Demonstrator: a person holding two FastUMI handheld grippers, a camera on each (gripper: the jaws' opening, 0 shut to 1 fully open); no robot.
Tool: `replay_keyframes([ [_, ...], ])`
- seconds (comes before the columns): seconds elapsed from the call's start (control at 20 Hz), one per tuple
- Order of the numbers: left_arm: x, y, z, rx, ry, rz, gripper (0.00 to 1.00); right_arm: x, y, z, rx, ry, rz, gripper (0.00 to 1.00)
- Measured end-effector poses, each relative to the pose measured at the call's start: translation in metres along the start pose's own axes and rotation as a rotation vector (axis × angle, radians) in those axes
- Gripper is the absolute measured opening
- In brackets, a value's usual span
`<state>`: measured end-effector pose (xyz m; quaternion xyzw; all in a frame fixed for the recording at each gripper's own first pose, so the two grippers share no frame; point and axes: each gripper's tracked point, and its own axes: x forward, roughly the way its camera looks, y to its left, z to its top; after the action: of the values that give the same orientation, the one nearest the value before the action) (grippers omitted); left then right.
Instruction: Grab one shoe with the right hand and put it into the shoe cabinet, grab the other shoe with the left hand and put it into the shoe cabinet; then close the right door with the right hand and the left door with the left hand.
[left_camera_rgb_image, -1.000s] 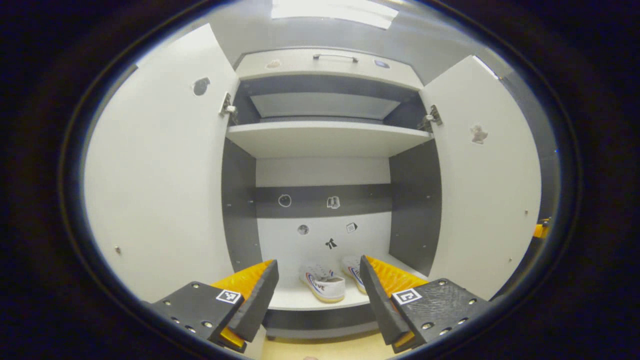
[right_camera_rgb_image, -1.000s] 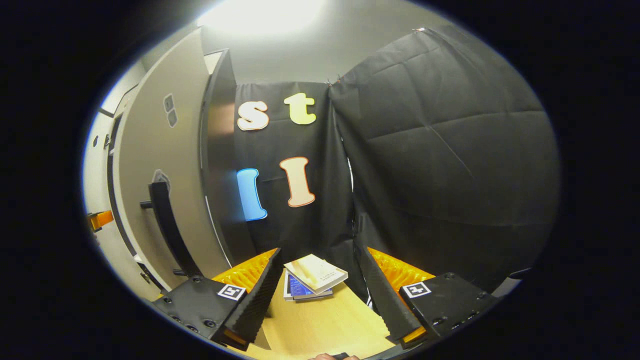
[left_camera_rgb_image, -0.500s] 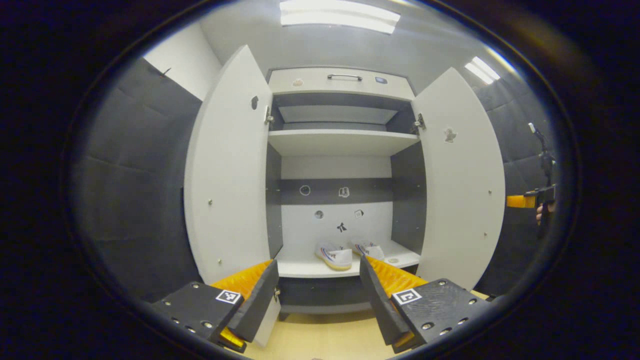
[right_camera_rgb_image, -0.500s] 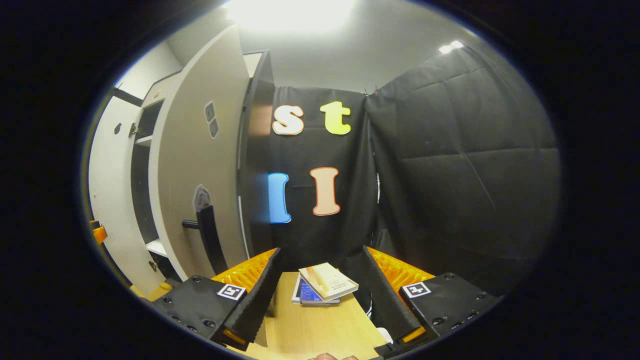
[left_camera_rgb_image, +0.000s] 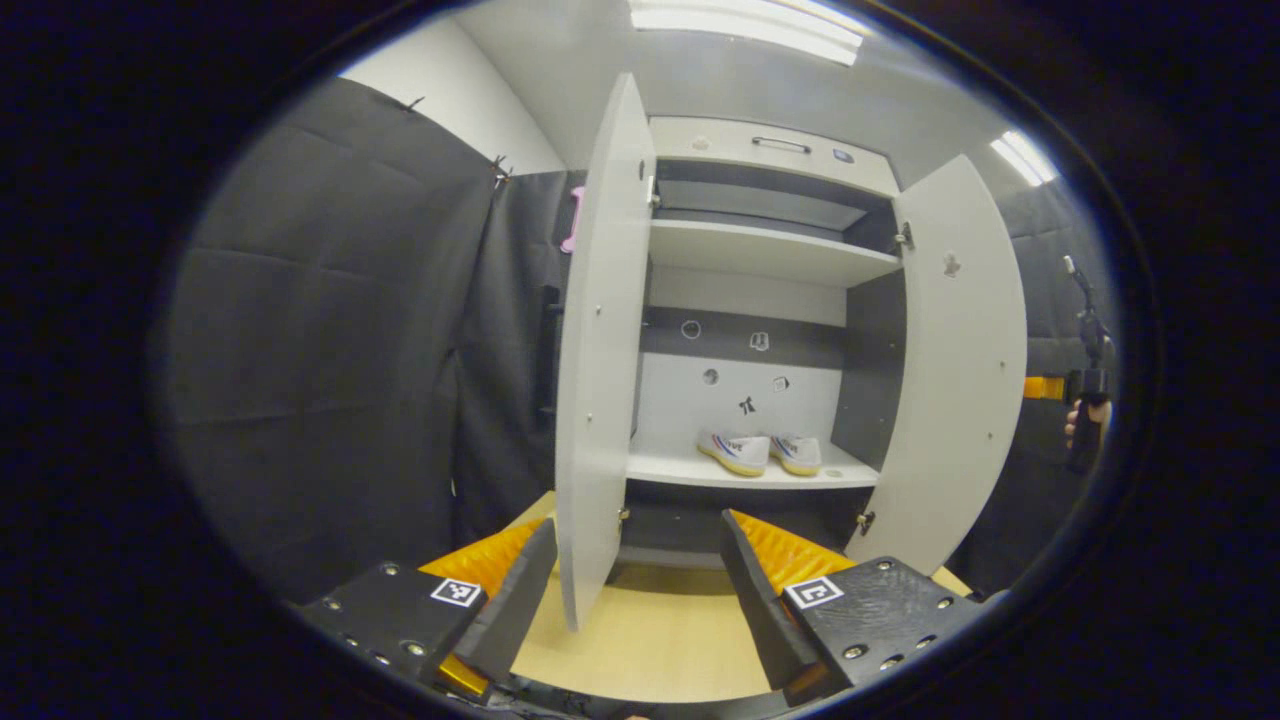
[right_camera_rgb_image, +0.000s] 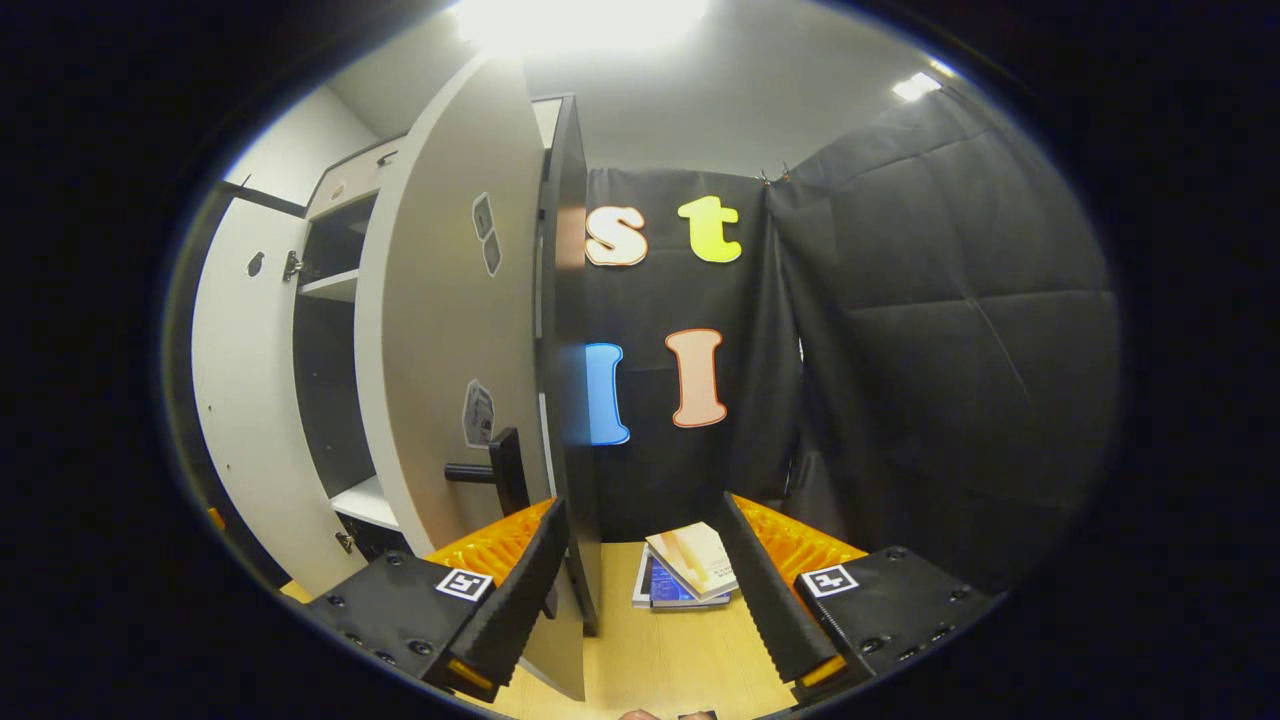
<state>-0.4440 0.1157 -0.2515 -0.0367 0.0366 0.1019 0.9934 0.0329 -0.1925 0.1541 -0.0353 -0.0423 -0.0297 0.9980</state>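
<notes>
Already both shoes (left_camera_rgb_image: 758, 452) sit side by side on the cabinet's (left_camera_rgb_image: 770, 150) bottom shelf (left_camera_rgb_image: 680, 470), toes outward; the shelf above them looks bare. So the doors are what is left to handle. Both stand wide open. They look like stiff, flat panels on hinges, light enough to swing with a steady push, and smooth, so a pinch on the face would likely slip. The right door (right_camera_rgb_image: 440, 340) carries a dark bar handle (right_camera_rgb_image: 495, 470) on its outer face, the natural place to push or hook. The right tongs (right_camera_rgb_image: 645, 600) are released and empty, straddling that door's lower edge. The left tongs (left_camera_rgb_image: 635, 590), also released and empty, have the left door's (left_camera_rgb_image: 600, 350) edge between their fingers.
</notes>
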Motion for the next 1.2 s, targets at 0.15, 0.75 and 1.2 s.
replay_keyframes([
  [0.15,-0.011,0.032,-0.004,-0.018,-0.007,0.057,0.89,-0.003,0.013,0.006,-0.081,-0.019,-0.006,0.94],
  [0.75,-0.011,0.101,-0.022,-0.024,0.015,0.182,0.93,0.002,0.117,0.003,-0.07,0.0,0.132,0.95],
  [1.2,0.031,0.127,0.012,0.064,-0.024,0.234,0.97,0.046,0.189,0.016,0.004,-0.013,0.31,0.97],
])
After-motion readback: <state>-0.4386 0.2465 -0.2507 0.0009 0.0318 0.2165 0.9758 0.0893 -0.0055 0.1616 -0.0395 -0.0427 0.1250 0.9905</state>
